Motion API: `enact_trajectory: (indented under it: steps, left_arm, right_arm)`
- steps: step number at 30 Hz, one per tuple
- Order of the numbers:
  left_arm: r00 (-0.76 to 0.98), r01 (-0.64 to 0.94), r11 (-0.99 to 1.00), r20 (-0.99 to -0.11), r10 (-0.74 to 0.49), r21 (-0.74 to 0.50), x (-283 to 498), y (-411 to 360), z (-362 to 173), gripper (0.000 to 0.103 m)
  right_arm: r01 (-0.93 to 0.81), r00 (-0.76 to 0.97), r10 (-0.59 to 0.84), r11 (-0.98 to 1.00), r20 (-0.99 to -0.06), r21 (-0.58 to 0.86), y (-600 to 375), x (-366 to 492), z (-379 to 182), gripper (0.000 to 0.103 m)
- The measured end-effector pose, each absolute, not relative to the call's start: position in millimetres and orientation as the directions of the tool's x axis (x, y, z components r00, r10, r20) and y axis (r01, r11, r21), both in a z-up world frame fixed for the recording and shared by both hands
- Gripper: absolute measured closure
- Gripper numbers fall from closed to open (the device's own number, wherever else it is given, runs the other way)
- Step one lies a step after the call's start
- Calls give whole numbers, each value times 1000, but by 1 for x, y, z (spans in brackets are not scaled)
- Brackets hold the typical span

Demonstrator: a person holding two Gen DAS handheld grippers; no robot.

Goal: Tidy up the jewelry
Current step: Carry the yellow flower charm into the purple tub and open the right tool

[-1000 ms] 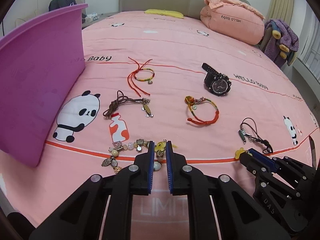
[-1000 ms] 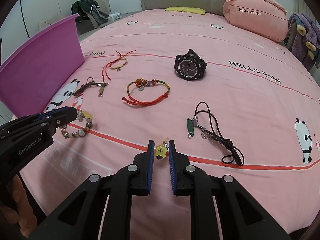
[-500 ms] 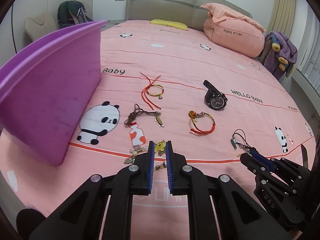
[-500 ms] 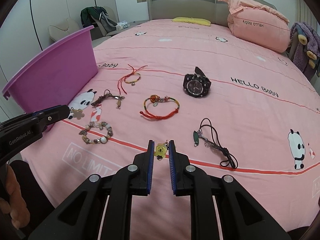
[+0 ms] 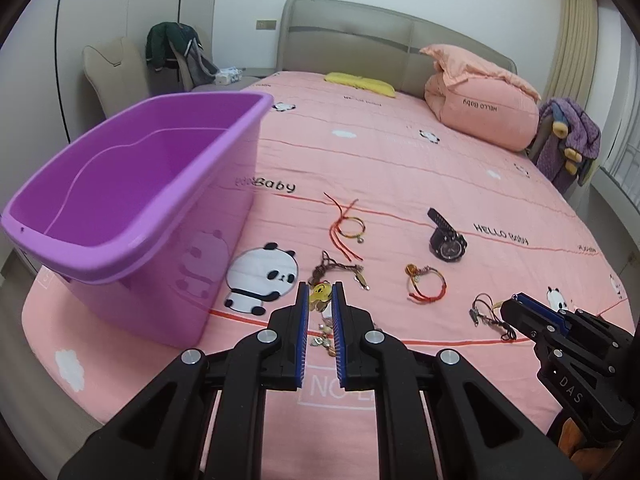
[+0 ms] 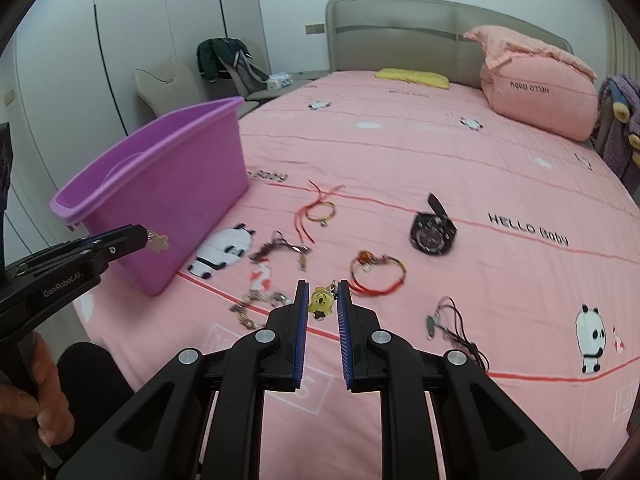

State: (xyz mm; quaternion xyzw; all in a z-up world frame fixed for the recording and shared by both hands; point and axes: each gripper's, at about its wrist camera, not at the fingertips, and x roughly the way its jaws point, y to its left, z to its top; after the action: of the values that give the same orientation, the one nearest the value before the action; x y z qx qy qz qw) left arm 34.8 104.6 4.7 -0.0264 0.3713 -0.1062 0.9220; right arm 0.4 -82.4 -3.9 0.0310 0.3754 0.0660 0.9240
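A bed (image 5: pixel 400 152) fills the view, with a tub (image 5: pixel 132 208) standing on its near left corner. To the right of the tub, jewelry lies spread on the bedspread: a cord bracelet (image 5: pixel 348 226) farthest back, a wristwatch (image 5: pixel 447 240) to its right, a corded pendant (image 5: pixel 340 270) and a beaded string bracelet (image 5: pixel 425 283) nearer, a small charm on a cord (image 5: pixel 486 312) nearest on the right. A folded quilt (image 5: pixel 480 112) and a flat pillow (image 5: pixel 360 83) rest at the far end against the headboard (image 5: pixel 380 36). A chair (image 5: pixel 114 68) stands behind the tub, off the bed
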Motion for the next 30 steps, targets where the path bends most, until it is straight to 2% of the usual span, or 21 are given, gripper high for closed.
enact_trajectory:
  steps: [6, 14, 30]
  left_arm:
    - [745, 142, 981, -638, -193, -132, 37, 137, 32, 91]
    - [803, 99, 993, -583, -122, -71, 51, 187, 68, 91]
    - [796, -96, 992, -604, 30, -76, 101, 276, 68, 91]
  right_arm:
    - [-189, 740, 212, 976, -638, 104, -42, 12, 29, 89]
    - [-307, 746, 329, 941, -579, 138, 17, 50, 63, 89]
    - [-465, 683, 456, 874, -571, 142, 128, 131, 92, 89]
